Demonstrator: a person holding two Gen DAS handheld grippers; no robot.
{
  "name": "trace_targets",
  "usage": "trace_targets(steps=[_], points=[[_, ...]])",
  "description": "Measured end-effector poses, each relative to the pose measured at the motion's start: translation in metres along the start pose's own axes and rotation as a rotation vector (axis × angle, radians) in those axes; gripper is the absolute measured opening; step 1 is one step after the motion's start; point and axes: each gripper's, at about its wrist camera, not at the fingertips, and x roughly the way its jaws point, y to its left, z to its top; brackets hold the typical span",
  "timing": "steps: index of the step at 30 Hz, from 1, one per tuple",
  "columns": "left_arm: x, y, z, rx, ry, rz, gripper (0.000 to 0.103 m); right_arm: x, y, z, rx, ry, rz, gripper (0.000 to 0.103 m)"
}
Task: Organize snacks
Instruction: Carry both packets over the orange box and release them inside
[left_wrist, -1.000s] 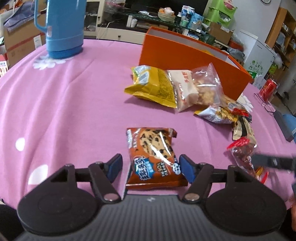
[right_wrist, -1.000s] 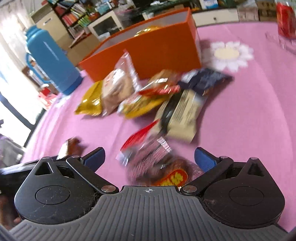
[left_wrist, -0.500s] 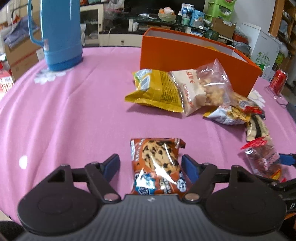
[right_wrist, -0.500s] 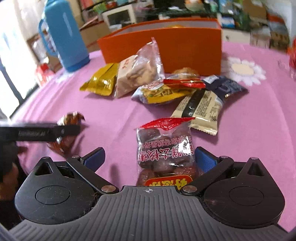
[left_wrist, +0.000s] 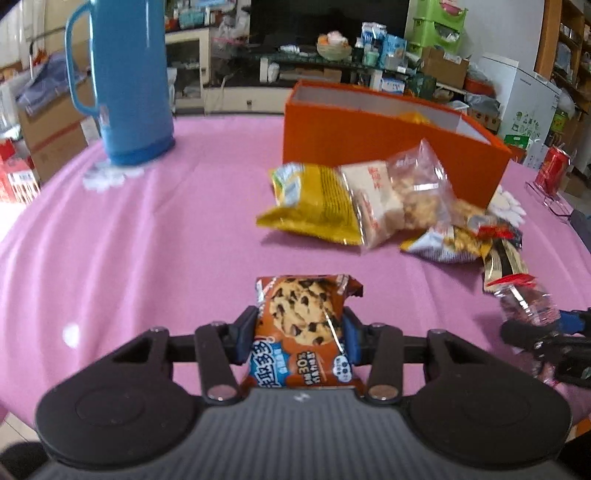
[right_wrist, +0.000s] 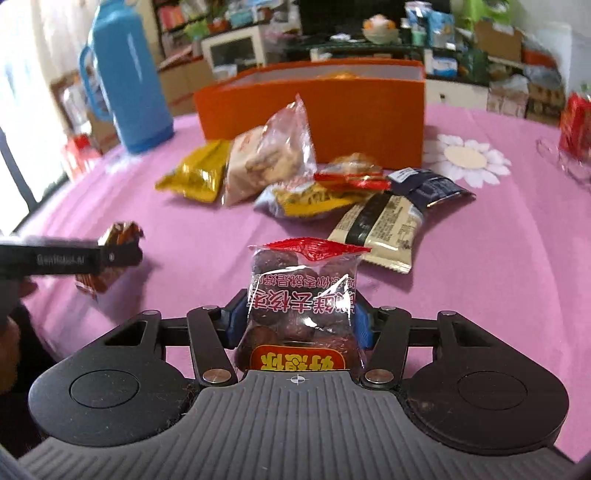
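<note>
My left gripper (left_wrist: 298, 338) is shut on a brown chocolate-chip cookie packet (left_wrist: 301, 306), its blue pads pressed against both sides. In the right wrist view that same gripper (right_wrist: 110, 254) holds the packet (right_wrist: 120, 230) at the left, just above the cloth. The jaws of my right gripper (right_wrist: 300, 325) are closing, and the pads press on a clear bag of dark dates with a red top seal (right_wrist: 303, 280). An open orange box (left_wrist: 369, 147) stands at the back. In front of it lies a loose heap with a yellow bag (left_wrist: 314, 206) and a clear bag of puffed snacks (left_wrist: 410, 188).
A pink cloth (left_wrist: 147, 240) covers the round table. A tall blue thermos jug (left_wrist: 129, 81) stands at the back left and a red can (left_wrist: 554, 166) at the far right edge. A beige-and-black packet (right_wrist: 380, 225) and a dark blue packet (right_wrist: 428, 188) lie beside the heap.
Both grippers stood open around their packets before. Now the left jaws have shut on the cookie packet and the right jaws have come in onto the date bag.
</note>
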Motion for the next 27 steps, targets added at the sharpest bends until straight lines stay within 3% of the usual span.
trace_targets(steps=[5,16,22,27], points=[[-0.008,-0.001,0.022,0.004,-0.034,-0.015,0.045,-0.017,-0.003,0.021,0.042,-0.060,0.012,0.030],[0.008,-0.005,0.100,0.023,-0.108,-0.030,0.045,-0.018,-0.002,0.118,-0.023,-0.177,0.002,0.031],[0.050,-0.013,0.168,0.032,-0.143,-0.067,0.045,0.013,-0.011,0.172,-0.014,-0.187,0.001,0.031],[0.095,-0.024,0.221,0.036,-0.164,-0.083,0.045,0.068,-0.013,0.225,-0.014,-0.182,0.017,0.031]])
